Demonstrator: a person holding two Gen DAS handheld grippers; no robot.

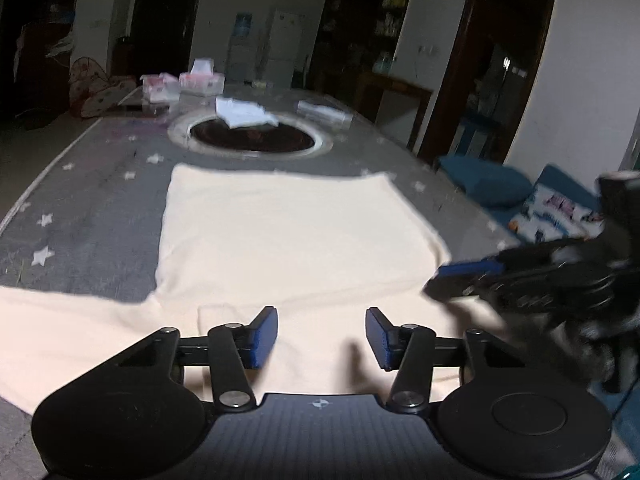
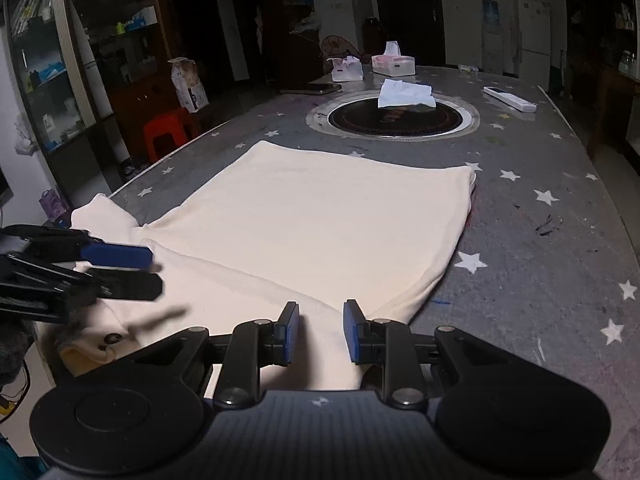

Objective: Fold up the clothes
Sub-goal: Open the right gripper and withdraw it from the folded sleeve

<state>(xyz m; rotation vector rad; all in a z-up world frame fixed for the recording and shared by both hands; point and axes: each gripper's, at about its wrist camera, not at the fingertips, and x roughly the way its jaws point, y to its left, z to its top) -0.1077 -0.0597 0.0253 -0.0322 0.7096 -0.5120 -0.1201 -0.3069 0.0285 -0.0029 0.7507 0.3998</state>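
The table (image 2: 540,240), covered in grey cloth printed with white stars, fills both views. A cream garment (image 2: 312,224) lies spread flat on it, on the near side of the round dark hotplate (image 2: 396,118) set into the tabletop; one sleeve (image 2: 104,216) runs off from the garment towards the table's left edge in the right wrist view.

The left gripper (image 1: 322,336) hangs over the garment's near part, its blue pads set apart with bare cream cloth showing between them; nothing is pinched, and the pads do not press on the fabric. The right gripper (image 2: 321,330) sits at the garment's near right corner, where the folded edge runs to the table's surface. Its pads stand narrowly apart over the cloth; no fold of fabric is seen rising between them, so it looks released rather than grasping.

Beyond the hotplate, relative to the garment, sit two tissue boxes (image 2: 394,62) and, on the hotplate's rim, a crumpled white tissue (image 2: 406,94). A white remote control (image 2: 510,98) lies to the right of the hotplate.
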